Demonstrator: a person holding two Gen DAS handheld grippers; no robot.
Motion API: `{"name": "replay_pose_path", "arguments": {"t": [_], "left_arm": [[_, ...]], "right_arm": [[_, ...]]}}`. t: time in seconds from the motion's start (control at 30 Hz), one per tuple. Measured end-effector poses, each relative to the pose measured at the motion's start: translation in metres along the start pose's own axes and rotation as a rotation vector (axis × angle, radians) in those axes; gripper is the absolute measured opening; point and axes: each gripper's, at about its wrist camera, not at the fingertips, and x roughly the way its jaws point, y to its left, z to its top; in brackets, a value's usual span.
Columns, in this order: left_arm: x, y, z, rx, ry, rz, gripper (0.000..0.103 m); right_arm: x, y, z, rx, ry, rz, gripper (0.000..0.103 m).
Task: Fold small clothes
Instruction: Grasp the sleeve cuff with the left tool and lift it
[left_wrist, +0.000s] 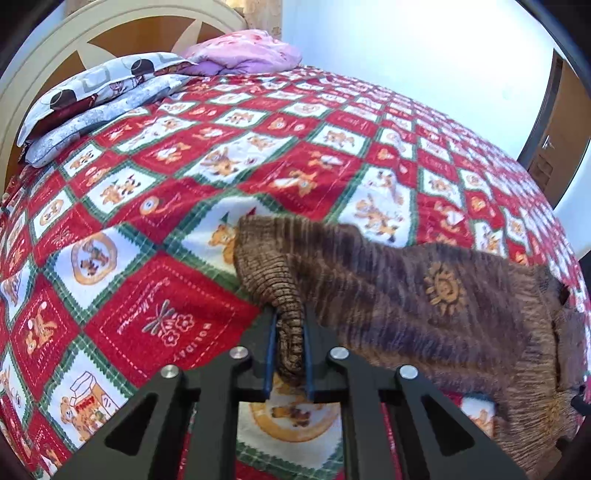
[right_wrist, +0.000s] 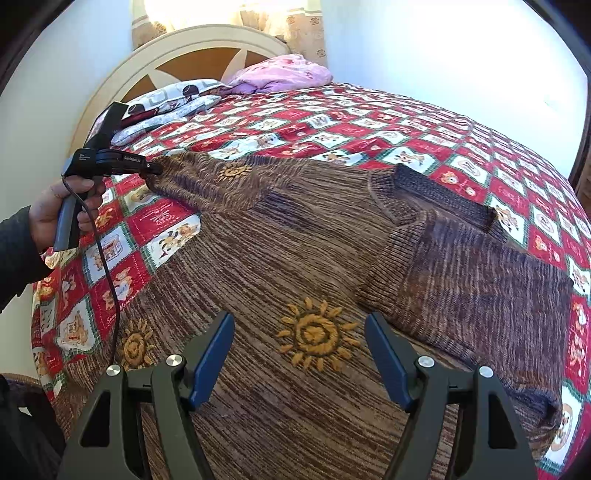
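Spread over the bed (right_wrist: 406, 122) we see a red, white and green patchwork quilt (left_wrist: 155, 206) with little bear prints. Nearest us in the right wrist view, our right tongs (right_wrist: 299, 363) stand spread above the body of a brown knitted sweater (right_wrist: 295, 258), over an orange sun motif (right_wrist: 314, 336), gripping nothing. The sweater lies across the quilt at the bed's near edge, one sleeve folded over on its right side. Toward the left edge, our left tongs (left_wrist: 290, 350) are pressed together, pinching the ribbed cuff (left_wrist: 273, 273) of the other sleeve; a hand (right_wrist: 62, 210) in a dark sleeve holds their handle. At the far end lie patterned pillows (left_wrist: 107, 96) and a pink bundle (right_wrist: 284, 72) against a cream headboard (right_wrist: 207, 40).
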Motion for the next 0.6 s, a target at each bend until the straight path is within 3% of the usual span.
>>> {"name": "replay_pose_path", "arguments": {"t": [0.1,0.27,0.6], "left_arm": [[-0.008,-0.007,0.006,0.008,-0.032,-0.017,0.013],[-0.029,-0.027,0.014,0.026,-0.086,-0.117,0.012],[-0.077,-0.107,0.029,0.132,-0.178,-0.286,0.012]], "right_arm": [[-0.003,-0.006,-0.003,0.021,-0.007,-0.005,0.075],[-0.01,-0.017,-0.006,0.055,-0.018,-0.013,0.075],[-0.024,-0.047,-0.01,0.197,-0.053,0.002,0.075]]}}
